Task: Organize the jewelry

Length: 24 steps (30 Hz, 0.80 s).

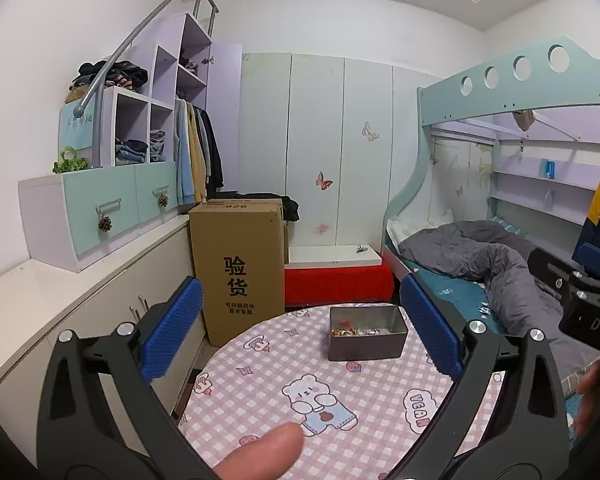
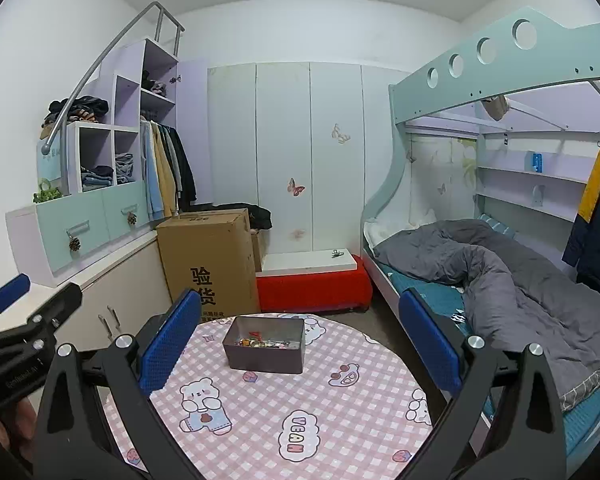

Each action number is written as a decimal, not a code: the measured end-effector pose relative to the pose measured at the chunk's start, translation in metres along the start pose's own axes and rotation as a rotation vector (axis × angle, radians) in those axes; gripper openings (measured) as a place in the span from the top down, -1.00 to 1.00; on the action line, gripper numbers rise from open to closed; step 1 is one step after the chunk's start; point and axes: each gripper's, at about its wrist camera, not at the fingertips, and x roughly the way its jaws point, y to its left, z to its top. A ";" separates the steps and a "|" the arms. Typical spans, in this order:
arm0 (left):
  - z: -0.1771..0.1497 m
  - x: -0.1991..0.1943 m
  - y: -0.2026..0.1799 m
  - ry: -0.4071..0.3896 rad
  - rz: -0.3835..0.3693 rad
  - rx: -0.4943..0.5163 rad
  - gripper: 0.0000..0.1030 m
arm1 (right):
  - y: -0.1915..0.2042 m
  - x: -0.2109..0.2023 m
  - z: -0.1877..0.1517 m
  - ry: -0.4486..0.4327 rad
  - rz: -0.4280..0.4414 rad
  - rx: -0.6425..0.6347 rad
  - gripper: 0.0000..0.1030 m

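Bare tablecloth (image 2: pixel 340 412) before the tin (image 2: pixel 265 350) (open-topped), cardboard box (image 2: pixel 210 264) behind it

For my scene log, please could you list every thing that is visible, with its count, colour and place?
Round table with pink checked cartoon cloth: one, in front.
Grey rectangular metal box: one, on the table's far part, holding small mixed-colour jewelry pieces.
Brown cardboard box: one, on the floor behind the table.
Red bench: one, by the wardrobe.
Grey quilt: one, on the lower bunk.
Left gripper: blue pads, open.
Right gripper: blue pads, open.
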 end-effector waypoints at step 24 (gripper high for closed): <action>-0.004 0.004 0.001 -0.045 0.021 0.000 -0.88 | 0.008 0.014 -0.005 0.017 0.041 0.020 -0.85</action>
